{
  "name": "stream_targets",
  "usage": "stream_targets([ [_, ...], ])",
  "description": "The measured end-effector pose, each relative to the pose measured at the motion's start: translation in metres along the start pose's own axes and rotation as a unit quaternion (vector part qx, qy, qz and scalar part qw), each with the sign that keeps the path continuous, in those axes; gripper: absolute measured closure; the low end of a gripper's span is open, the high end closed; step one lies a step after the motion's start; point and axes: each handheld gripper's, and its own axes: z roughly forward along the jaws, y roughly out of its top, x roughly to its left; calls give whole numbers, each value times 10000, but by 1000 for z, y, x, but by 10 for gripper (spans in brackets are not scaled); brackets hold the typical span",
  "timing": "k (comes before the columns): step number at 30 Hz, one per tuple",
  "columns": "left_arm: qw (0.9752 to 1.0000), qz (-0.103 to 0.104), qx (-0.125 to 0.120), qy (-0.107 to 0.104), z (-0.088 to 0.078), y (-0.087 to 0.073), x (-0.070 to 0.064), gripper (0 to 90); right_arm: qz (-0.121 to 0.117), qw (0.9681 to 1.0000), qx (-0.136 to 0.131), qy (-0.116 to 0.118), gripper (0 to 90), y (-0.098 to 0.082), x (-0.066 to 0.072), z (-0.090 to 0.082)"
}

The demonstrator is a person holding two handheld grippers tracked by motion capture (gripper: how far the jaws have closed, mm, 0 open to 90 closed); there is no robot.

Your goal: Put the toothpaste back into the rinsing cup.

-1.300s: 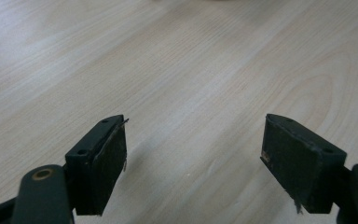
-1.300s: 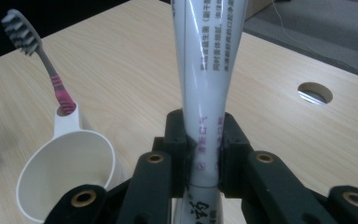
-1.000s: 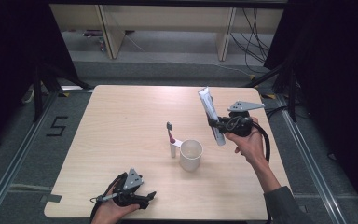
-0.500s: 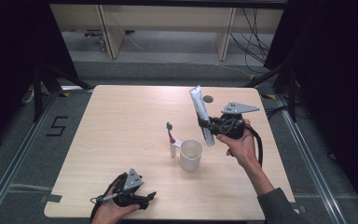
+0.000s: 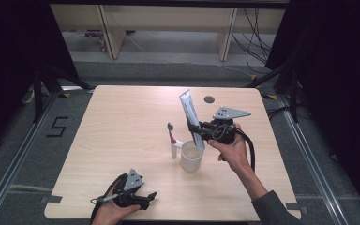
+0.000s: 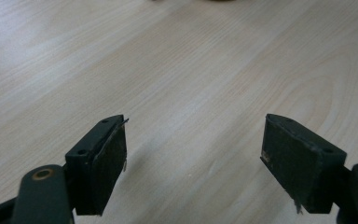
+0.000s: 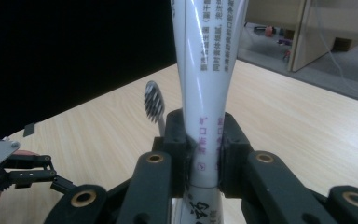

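Note:
A white toothpaste tube (image 5: pixel 191 114) with printed text stands tilted in the air, and my right gripper (image 5: pixel 200 133) is shut on its lower part. The tube's bottom end hangs just over the rim of a white cup (image 5: pixel 191 158) in the middle of the table. In the right gripper view the pads clamp the tube (image 7: pixel 209 70) on both sides at my right gripper (image 7: pixel 204 149). A toothbrush (image 5: pixel 171 137) stands upright just left of the cup, its bristle head (image 7: pixel 153 102) up. My left gripper (image 5: pixel 140 199) rests near the table's front edge, open, with bare wood between its jaws (image 6: pixel 193 158).
The light wooden table (image 5: pixel 122 122) has a small round grommet (image 5: pixel 209 99) near its far edge. Black frame rails and cables run along the floor on both sides. The other hand's gripper (image 7: pixel 23 172) lies at the lower left of the right gripper view.
My right gripper has carried the tube leftward and slightly down, from right of the cup to over its rim. The left gripper has stayed in place.

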Motion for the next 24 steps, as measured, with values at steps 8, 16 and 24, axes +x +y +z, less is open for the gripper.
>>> stream_targets([
  [8, 9999, 65, 78, 25, 0, 0, 1, 215, 6, 10000, -4, 30, 773, -8, 0, 7],
  [16, 9999, 62, 79, 16, 0, 0, 1, 215, 26, 9999, 70, 97, 773, -19, 2, 12],
  [24, 9999, 65, 76, 21, 0, 0, 1, 216, 77, 9998, 121, 105, 772, -30, 2, 16],
])
